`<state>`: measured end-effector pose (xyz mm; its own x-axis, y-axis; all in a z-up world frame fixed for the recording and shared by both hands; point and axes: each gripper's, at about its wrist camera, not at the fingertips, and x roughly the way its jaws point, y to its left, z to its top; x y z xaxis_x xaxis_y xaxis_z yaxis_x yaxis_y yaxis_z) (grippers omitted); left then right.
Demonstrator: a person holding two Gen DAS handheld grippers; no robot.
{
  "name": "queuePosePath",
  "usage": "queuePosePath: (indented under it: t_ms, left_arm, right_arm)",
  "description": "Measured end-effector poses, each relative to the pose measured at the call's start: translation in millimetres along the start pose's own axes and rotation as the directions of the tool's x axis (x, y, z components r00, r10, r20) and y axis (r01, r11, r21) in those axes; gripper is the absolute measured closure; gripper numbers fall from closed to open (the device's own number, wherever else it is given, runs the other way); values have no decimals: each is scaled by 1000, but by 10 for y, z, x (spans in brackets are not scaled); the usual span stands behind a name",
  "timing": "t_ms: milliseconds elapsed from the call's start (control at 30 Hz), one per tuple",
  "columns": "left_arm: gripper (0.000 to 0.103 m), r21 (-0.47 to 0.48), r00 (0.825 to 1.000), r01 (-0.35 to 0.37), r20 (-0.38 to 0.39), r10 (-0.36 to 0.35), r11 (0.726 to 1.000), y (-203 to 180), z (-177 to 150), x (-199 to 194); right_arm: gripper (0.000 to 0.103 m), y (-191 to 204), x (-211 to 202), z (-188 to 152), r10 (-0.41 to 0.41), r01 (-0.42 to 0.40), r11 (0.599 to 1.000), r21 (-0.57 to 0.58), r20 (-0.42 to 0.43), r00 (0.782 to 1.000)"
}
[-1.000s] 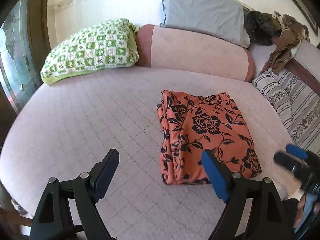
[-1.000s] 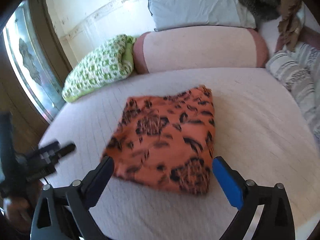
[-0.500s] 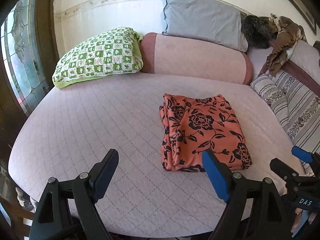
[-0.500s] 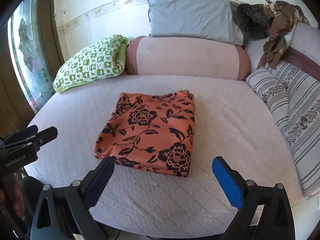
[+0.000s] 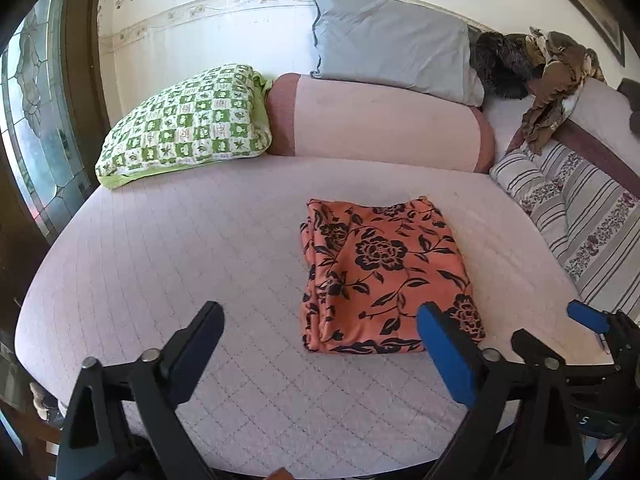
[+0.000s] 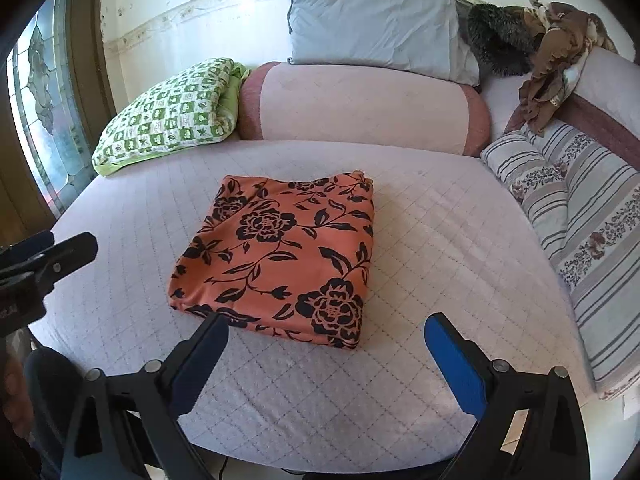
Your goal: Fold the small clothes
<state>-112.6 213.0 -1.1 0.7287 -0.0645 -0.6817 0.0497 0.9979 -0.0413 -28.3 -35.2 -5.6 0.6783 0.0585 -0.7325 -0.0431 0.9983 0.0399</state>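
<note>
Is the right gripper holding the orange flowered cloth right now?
No, the right gripper is open and empty, held back from the folded orange flowered cloth, which lies flat on the bed.

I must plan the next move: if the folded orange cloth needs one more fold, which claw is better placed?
Probably the right claw: it is open and the orange cloth lies centered before it. The open left claw sees it off to its right.

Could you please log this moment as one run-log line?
cloth: folded, flat on bed | left gripper: open, empty | right gripper: open, empty | contact: none
</note>
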Motion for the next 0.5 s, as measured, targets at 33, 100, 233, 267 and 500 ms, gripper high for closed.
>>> queuePosePath:
  t_ms: [33, 100, 233, 267, 500]
  left_arm:
    - [4, -3, 1000, 9, 4, -9, 1000, -2, 8, -4]
    - [4, -6, 1000, 16, 6, -16, 1000, -3, 29, -7]
    - [4, -4, 1000, 10, 8, -10, 1000, -5, 60, -3]
    - [4, -2, 1000, 9, 7, -9, 1000, -2, 67, 6]
    - [0, 8, 1000, 26, -13, -26, 1000, -41, 64, 107]
  right_arm:
    - [3, -6, 7, 7, -2, 2, 1000, 1, -1, 1000]
    - [3, -15, 17, 20, 1, -1, 1000, 3, -3, 1000]
    - [3, -20, 23, 41, 0, 0, 1000, -2, 2, 1000]
    - [3, -21, 28, 50, -1, 1, 1000, -4, 3, 1000]
    - [3, -43, 49, 84, -7, 7, 1000, 3, 8, 1000]
